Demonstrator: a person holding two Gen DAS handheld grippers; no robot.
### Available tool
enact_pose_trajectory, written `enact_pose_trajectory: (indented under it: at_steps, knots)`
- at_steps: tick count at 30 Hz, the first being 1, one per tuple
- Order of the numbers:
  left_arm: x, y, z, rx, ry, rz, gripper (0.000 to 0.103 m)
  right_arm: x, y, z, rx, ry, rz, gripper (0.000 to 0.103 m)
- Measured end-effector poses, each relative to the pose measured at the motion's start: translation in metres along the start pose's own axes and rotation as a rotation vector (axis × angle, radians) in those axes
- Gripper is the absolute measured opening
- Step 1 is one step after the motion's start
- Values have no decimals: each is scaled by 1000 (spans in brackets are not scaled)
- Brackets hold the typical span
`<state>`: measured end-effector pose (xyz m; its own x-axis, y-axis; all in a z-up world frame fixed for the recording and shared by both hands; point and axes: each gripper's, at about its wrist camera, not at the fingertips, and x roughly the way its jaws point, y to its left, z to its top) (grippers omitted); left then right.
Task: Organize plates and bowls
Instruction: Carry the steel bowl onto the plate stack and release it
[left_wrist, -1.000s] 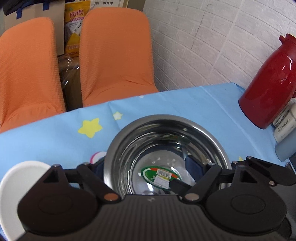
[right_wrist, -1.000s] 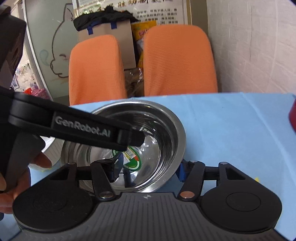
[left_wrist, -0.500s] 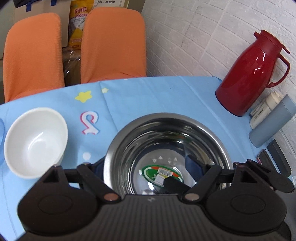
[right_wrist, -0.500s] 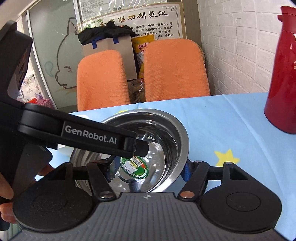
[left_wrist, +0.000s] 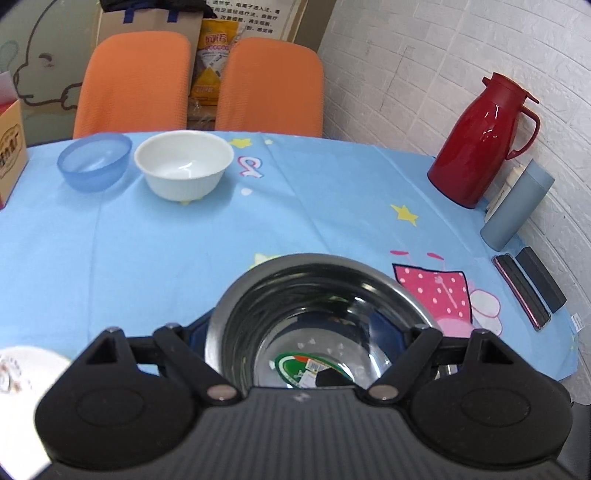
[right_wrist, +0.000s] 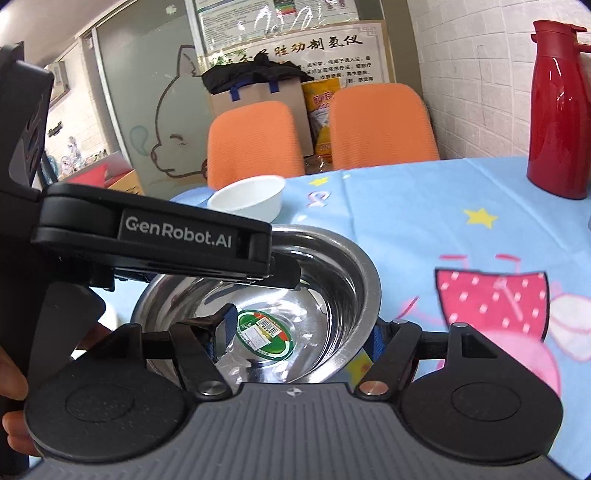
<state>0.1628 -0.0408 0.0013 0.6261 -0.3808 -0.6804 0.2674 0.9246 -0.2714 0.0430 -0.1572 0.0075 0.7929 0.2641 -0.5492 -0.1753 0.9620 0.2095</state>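
Blue cartoon tablecloth (left_wrist: 155, 236) is covering the table, and the steel bowl (left_wrist: 317, 317) is hanging over it well this side of the white bowl (left_wrist: 184, 164). Left gripper (left_wrist: 314, 332) is gripping its rim, one finger inside. Right gripper (right_wrist: 299, 332) is straddling the rim with its jaws spread wide; can't tell if it's pinching.

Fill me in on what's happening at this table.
A person is working with a hand-held gripper in each hand. The left hand-held gripper is clamped on the steel bowl, one finger inside and one outside. The right hand-held gripper straddles the bowl's wall with its jaws wide, not gripping. A white bowl and a blue bowl sit side by side at the far side of the blue tablecloth.
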Motion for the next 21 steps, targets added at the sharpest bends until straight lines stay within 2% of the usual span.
enact_pose_trajectory:
  at_steps: [6,12,16,21]
  knots:
    - [-11,9,-28,-17,-12,14,83,-10,18,-17,-27,14,-5,103]
    - [-1,4,-29,-9,-4,-6,83,-15,16,-31,-42,22,-43,103]
    - [8,0,-29,26,-6,1,85,-8,7,-34,-14,40,-39,103]
    - [20,5,-32,16,28,-6,84,0,2,-44,-6,73,-13,103]
